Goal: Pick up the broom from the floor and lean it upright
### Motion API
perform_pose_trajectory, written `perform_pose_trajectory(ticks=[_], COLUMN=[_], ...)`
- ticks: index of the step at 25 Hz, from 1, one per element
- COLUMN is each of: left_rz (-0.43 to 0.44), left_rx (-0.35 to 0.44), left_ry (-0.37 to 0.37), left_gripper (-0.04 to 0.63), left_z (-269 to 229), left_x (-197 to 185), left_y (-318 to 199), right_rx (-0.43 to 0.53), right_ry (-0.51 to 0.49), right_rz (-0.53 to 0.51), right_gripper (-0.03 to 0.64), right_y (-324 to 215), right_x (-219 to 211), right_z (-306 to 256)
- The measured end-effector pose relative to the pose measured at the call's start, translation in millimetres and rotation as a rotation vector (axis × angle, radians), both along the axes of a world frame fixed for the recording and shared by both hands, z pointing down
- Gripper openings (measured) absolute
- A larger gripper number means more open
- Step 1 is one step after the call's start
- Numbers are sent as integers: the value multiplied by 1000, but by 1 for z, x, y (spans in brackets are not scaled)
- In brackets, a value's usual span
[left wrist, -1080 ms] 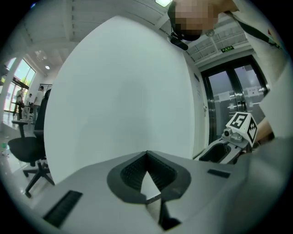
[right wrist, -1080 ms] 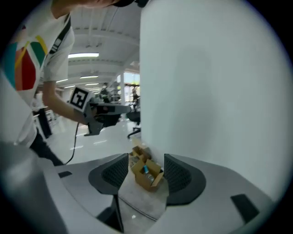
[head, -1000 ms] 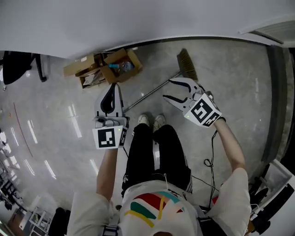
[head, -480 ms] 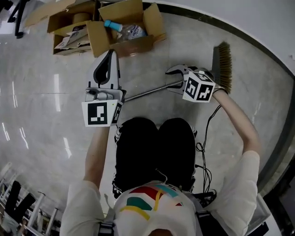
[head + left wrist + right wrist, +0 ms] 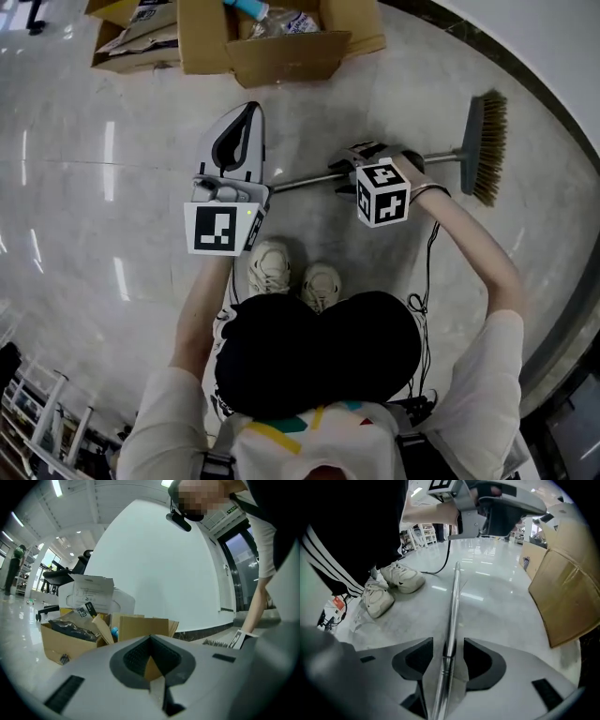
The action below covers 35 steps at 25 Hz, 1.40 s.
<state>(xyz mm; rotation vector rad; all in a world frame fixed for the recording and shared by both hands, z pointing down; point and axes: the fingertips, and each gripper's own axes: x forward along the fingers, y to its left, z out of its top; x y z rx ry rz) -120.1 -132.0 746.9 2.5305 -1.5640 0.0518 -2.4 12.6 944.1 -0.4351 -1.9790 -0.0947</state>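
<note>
The broom lies on the pale floor, its brush head (image 5: pixel 487 145) at the right and its metal handle (image 5: pixel 300 181) running left. My right gripper (image 5: pixel 349 174) is shut on the handle partway along. In the right gripper view the handle (image 5: pixel 453 602) passes straight between the shut jaws of my right gripper (image 5: pixel 449 651). My left gripper (image 5: pixel 249 111) hovers just left of the handle's free end, above the floor, shut with nothing in it. In the left gripper view my left gripper (image 5: pixel 151 641) points at the cardboard boxes.
Open cardboard boxes (image 5: pixel 272 47) with packets stand on the floor beyond the handle; they also show as the box (image 5: pixel 70 634). The person's shoes (image 5: pixel 295 272) are just behind the handle. A cable (image 5: pixel 427 272) trails at the right. A dark baseboard (image 5: pixel 553 112) curves along the wall.
The right gripper, open above the handle a second ago, has come down and shut on it. The person has bent lower, so the floor and boxes look nearer.
</note>
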Motion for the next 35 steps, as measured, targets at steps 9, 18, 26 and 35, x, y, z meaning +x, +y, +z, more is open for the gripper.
perform_pose_trajectory(ticks=[9,18,26,35], left_rz=[-16,-60,-1,265], left_rx=[21,125,396,459], left_ry=[11,83,106,185], left_gripper=[43,44,43,43], left_z=[1,-122,-312,-376], left_x=[8,-11,2,132], left_y=[-31,-59,-86,-101], right_rx=[0,89,335,596], right_ry=[87,-97,-268,-497], right_rz=[58,316,725,1216], right_gripper=[93,86,84,83], right_y=[-19,-87,-184,-234], right_x=[-5,-2,57,179], right_z=[3,-97,-259,-399])
